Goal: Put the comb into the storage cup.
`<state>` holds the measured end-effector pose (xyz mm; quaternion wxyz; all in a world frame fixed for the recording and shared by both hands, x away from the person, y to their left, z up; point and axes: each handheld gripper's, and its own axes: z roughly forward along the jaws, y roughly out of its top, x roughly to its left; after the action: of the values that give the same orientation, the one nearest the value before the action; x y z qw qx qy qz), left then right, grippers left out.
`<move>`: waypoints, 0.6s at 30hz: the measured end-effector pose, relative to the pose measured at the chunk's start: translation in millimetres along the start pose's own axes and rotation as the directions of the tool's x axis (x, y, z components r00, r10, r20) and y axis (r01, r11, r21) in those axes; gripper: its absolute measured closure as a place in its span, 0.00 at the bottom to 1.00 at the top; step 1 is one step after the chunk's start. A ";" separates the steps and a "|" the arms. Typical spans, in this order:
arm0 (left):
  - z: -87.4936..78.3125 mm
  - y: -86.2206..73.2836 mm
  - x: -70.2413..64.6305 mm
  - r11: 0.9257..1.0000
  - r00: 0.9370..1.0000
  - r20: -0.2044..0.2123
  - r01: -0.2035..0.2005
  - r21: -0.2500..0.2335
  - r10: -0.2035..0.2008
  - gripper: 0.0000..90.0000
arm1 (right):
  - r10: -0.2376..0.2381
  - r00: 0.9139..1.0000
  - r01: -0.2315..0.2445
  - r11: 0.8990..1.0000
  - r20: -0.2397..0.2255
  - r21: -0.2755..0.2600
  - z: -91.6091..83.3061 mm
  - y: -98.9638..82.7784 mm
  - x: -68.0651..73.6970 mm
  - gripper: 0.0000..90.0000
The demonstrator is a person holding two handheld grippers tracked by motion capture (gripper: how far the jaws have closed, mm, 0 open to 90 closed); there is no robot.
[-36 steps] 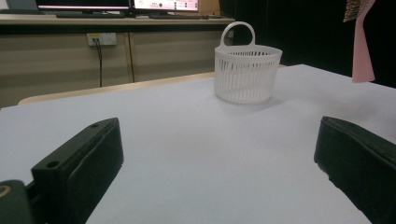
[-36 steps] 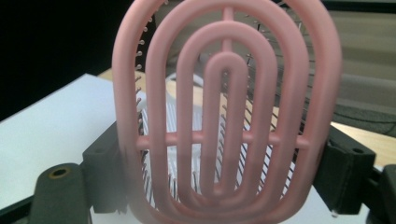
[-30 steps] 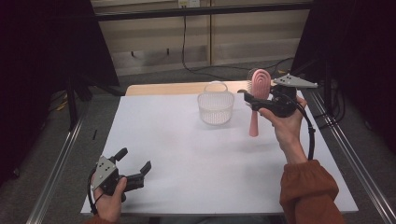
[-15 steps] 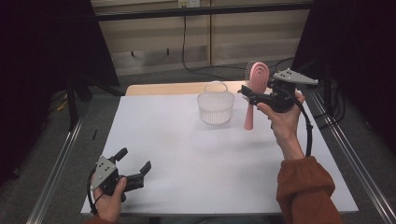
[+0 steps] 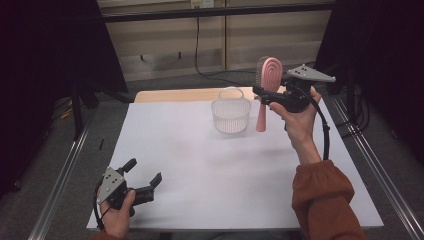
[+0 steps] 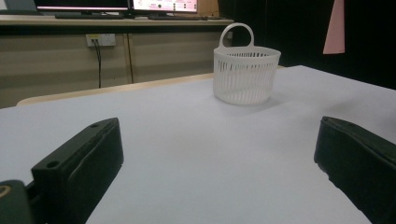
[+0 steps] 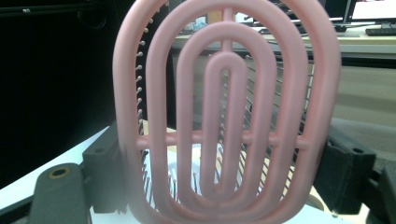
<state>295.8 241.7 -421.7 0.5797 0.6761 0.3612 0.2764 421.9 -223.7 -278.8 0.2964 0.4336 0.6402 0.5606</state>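
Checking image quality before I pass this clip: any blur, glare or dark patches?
High view: even light on the white table, dark surroundings. Left gripper view: basket sharp, near jaws soft. Right gripper view: pink hairbrush very close, lower edge blurred, background defocused.

A lab-like recording room: black curtains (image 5: 50, 60), metal frame rails (image 5: 60, 185), monitors (image 6: 116, 4), white-topped table (image 5: 200, 165).

The right gripper (image 5: 264, 96) is held raised at the far right, its fingers (image 7: 348, 170) clamped together, forearm in an orange sleeve reaching up from the bottom edge. The left gripper (image 5: 145, 176) sits low at the near left, gripped in the hand, fingers (image 6: 81, 161) spread wide apart
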 end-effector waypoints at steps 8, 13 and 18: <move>0.2 -0.3 -0.3 1.000 1.000 0.001 0.004 0.001 -0.004 0.02 | -0.002 1.000 0.001 1.000 -0.016 -0.018 5.2 7.9 3.8 0.21; 0.1 -0.3 -0.1 1.000 1.000 0.000 0.001 0.000 -0.001 0.02 | -0.010 1.000 0.009 0.999 -0.026 -0.030 8.9 12.8 5.4 0.21; -0.2 -0.2 0.4 1.000 1.000 0.000 -0.001 0.001 0.001 0.02 | -0.015 0.999 0.014 0.999 -0.029 -0.042 12.8 16.7 6.8 0.21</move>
<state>295.8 242.1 -421.9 0.5790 0.6767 0.3611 0.2764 433.7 -211.8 -264.3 0.2999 0.4143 0.6359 0.5780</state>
